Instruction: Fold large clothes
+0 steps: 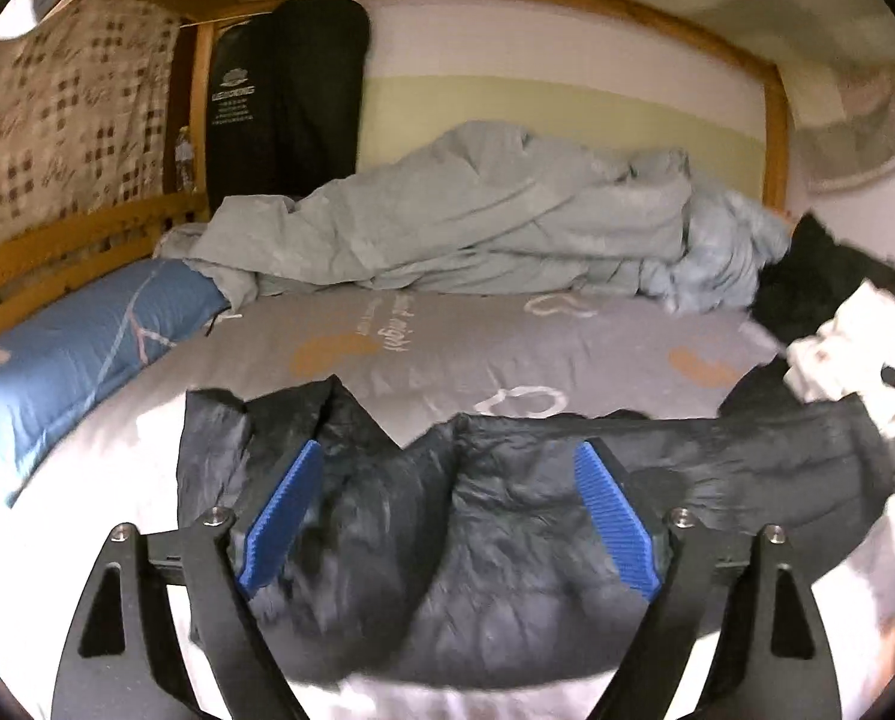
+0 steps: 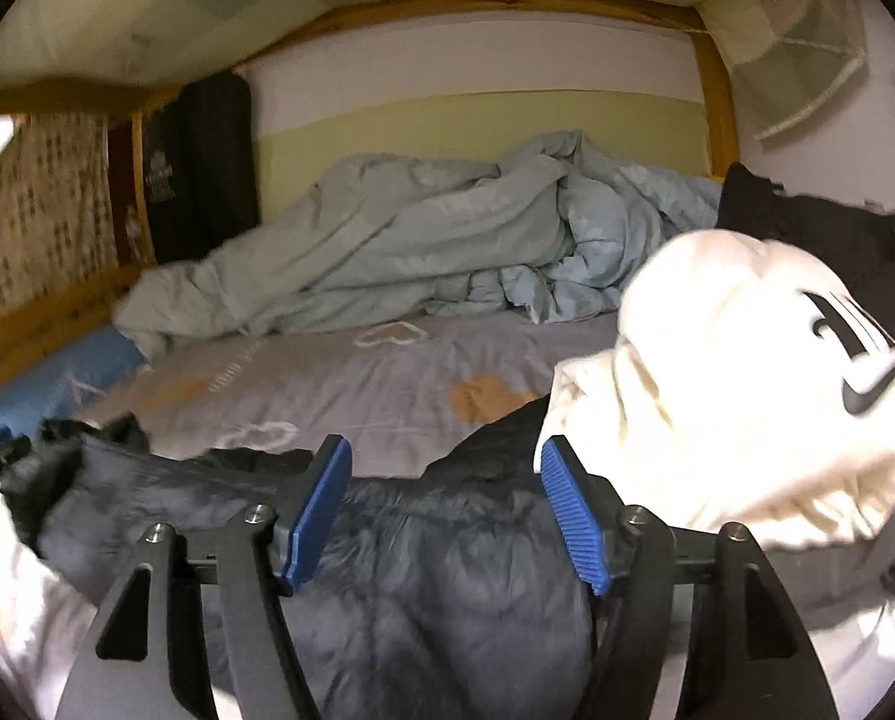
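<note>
Dark puffer jacket (image 1: 477, 540), crumpled, spread flat across grey bedsheet (image 1: 447, 348)

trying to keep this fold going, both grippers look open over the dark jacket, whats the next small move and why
Probably lower both and pinch the jacket's far edge. The left gripper and right gripper stand open with nothing pressed between the pads, and the jacket lies spread across the bed's near side, far edge still rumpled. The white hoodie crowds the right.

Wooden bunk frame (image 1: 774, 114) against white-green wall (image 2: 477, 114)
</note>
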A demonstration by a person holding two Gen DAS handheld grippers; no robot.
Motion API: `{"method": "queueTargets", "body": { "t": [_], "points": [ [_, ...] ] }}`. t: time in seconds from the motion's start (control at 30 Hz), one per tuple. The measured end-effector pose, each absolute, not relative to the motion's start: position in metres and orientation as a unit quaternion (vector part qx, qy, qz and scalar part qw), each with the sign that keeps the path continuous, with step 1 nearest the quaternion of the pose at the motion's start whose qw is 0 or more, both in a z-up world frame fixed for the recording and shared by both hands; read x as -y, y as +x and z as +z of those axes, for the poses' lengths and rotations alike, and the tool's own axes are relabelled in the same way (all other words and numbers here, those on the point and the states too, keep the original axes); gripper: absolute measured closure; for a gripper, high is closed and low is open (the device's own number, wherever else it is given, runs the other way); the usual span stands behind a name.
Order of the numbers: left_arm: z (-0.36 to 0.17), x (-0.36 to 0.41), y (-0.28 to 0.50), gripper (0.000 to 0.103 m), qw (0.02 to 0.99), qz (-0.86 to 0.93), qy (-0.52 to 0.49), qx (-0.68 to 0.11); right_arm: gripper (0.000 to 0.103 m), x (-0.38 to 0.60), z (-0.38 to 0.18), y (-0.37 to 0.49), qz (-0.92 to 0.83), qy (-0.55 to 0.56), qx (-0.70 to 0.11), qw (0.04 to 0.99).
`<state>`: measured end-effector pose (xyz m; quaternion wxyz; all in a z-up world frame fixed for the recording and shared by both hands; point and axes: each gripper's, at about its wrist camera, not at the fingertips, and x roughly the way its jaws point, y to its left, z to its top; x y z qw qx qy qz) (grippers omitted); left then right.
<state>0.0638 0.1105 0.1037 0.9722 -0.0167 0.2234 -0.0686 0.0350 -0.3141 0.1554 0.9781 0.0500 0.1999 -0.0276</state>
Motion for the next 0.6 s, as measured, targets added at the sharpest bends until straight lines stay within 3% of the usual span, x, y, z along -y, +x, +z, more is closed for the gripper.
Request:
{"method": "queueTargets", "body": {
  "t": [0.03, 0.07, 0.2, 0.33, 0.47, 0.6],
  "points": [
    [0.102, -0.112, 0.057, 0.009, 0.972, -0.072, -0.024, -0.222, 0.02, 0.315, 0.154, 0.023, -0.023, 0.058, -0.198, 0.978],
    [0.098, -0.113, 0.051, 0.009, 0.971, -0.076, -0.03, -0.225, 0.017, 0.315, 0.151, 0.015, -0.021, 0.061, -0.196, 0.978],
    [0.074, -0.12, 0.039, 0.008, 0.963, -0.056, -0.046, -0.261, 0.016, 0.321, 0.122, -0.017, -0.047, 0.053, -0.22, 0.973],
    [0.044, -0.142, 0.031, 0.008, 0.947, 0.023, -0.1, -0.303, 0.016, 0.352, 0.081, -0.021, -0.066, 0.148, -0.291, 0.943],
    [0.019, -0.16, 0.035, 0.008, 0.916, -0.02, -0.199, -0.347, 0.016, 0.374, 0.061, -0.014, -0.021, 0.258, -0.309, 0.915],
    [0.01, -0.185, 0.05, 0.008, 0.904, -0.006, -0.26, -0.34, 0.016, 0.388, 0.044, -0.006, -0.004, 0.316, -0.314, 0.895]
  ]
}}
